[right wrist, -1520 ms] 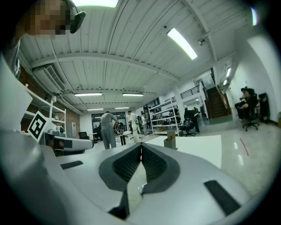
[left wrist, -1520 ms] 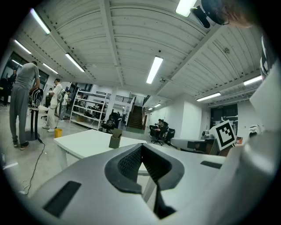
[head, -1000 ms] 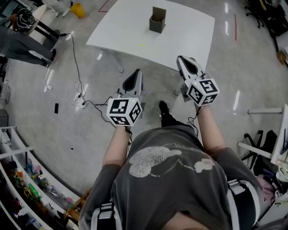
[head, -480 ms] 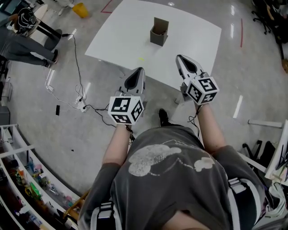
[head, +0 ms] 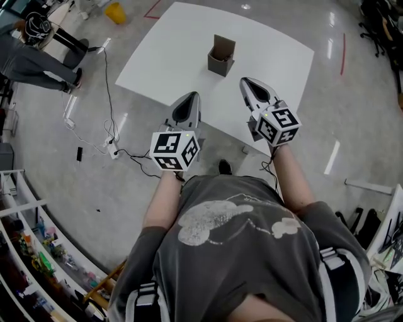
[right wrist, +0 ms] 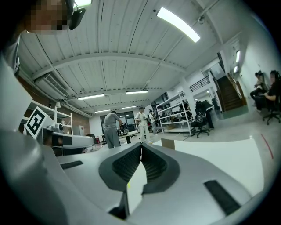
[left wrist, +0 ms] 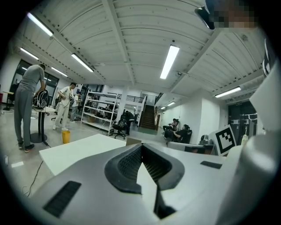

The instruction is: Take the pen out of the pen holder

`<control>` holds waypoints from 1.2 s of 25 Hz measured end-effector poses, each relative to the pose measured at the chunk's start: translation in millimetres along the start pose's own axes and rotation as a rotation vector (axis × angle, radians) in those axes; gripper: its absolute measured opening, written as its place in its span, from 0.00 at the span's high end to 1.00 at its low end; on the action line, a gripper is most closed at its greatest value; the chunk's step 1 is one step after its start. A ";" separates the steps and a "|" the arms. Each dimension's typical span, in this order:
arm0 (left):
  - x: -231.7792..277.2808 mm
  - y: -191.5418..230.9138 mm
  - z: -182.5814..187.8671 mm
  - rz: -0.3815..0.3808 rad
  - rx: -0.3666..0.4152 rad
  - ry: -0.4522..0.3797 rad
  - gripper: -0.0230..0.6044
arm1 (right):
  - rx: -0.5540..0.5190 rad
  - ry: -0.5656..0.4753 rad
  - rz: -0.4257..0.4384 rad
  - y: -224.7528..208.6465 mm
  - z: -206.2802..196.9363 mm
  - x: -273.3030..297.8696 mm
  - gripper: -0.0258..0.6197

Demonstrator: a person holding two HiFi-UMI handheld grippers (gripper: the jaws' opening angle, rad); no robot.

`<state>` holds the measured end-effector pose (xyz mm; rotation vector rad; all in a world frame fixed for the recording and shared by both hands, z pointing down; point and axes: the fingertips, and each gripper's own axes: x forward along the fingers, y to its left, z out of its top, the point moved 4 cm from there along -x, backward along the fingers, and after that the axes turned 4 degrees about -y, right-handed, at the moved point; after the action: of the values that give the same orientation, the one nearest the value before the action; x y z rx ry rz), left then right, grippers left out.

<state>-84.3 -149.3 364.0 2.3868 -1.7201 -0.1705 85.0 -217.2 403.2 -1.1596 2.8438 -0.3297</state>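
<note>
A brown cardboard pen holder [head: 221, 55] stands upright on the white table [head: 170, 56], towards its far side. No pen shows in it from any view. My left gripper [head: 191, 96] hovers at the table's near edge, jaws shut and empty. My right gripper [head: 244, 82] is over the near part of the table, also shut on nothing. Both point level at the holder and stay well short of it. In the left gripper view the holder [left wrist: 133, 141] peeks just above the closed tips [left wrist: 141, 145]. In the right gripper view the holder [right wrist: 167, 143] sits right of the closed tips [right wrist: 141, 146].
A person [head: 31, 53] stands at the far left by a yellow bin [head: 116, 12]. Cables and a power strip [head: 113, 148] lie on the floor left of the table. Shelving [head: 31, 264] lines the lower left. Office chairs [head: 384, 19] stand at the far right.
Both grippers have moved forward together towards the table. The left one went from over the floor to the table's edge, the right one from the edge to over the table. Jaws stayed shut.
</note>
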 end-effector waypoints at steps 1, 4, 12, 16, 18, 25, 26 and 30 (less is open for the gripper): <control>4.2 -0.1 1.0 0.001 0.005 -0.003 0.95 | 0.003 0.001 0.007 -1.9 -0.6 2.6 0.95; 13.1 0.4 4.5 0.002 0.017 -0.010 0.95 | 0.000 0.000 0.008 -6.0 -0.3 9.0 0.95; 22.2 15.6 -1.7 -0.001 -0.008 -0.006 0.95 | -0.015 0.010 -0.032 -13.4 -4.7 25.8 0.95; 40.4 22.4 -10.3 -0.015 -0.020 0.002 0.95 | -0.028 0.018 -0.045 -24.7 -5.8 32.1 0.95; 51.4 24.0 -13.0 -0.029 -0.021 0.010 0.95 | -0.023 0.015 -0.055 -32.4 -4.6 35.0 0.95; 85.4 40.8 -12.7 -0.069 -0.025 0.036 0.95 | -0.009 0.020 -0.073 -46.5 -7.5 58.9 0.95; 90.5 44.1 -13.1 -0.073 -0.024 0.042 0.95 | -0.009 0.027 -0.068 -46.9 -9.5 63.7 0.94; 112.1 54.8 -14.8 -0.087 -0.025 0.068 0.95 | 0.018 0.066 -0.062 -55.5 -21.7 81.7 0.82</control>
<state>-96.2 -271.0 392.9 2.4225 -1.5765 -0.1211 61.7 -308.8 438.9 -1.2588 2.8582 -0.4035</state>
